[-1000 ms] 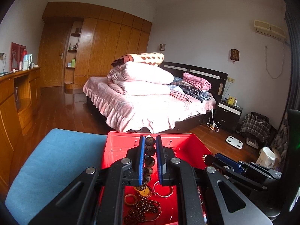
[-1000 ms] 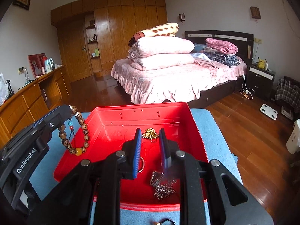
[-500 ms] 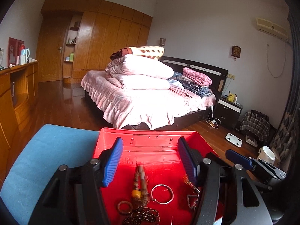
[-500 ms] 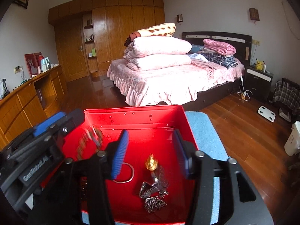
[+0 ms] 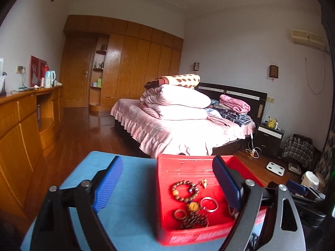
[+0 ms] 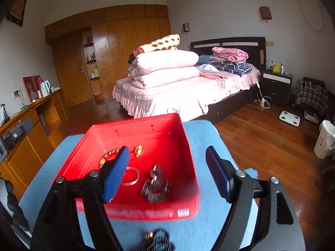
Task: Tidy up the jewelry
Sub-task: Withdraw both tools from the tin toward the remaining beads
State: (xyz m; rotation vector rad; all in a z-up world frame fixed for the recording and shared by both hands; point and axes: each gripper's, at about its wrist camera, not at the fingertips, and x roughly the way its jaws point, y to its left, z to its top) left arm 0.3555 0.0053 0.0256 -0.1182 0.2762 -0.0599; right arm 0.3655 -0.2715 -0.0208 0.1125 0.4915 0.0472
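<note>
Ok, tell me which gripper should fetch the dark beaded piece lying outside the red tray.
Right. The dark beaded piece lies on the blue cloth just below the right gripper, jaws open and empty. The left gripper shows none outside the red tray.

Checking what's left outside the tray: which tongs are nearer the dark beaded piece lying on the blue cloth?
Right. The dark beaded piece lies just below the open right tongs, in front of the red plastic tray. The open left tongs sit at the tray's left edge, farther off.
</note>
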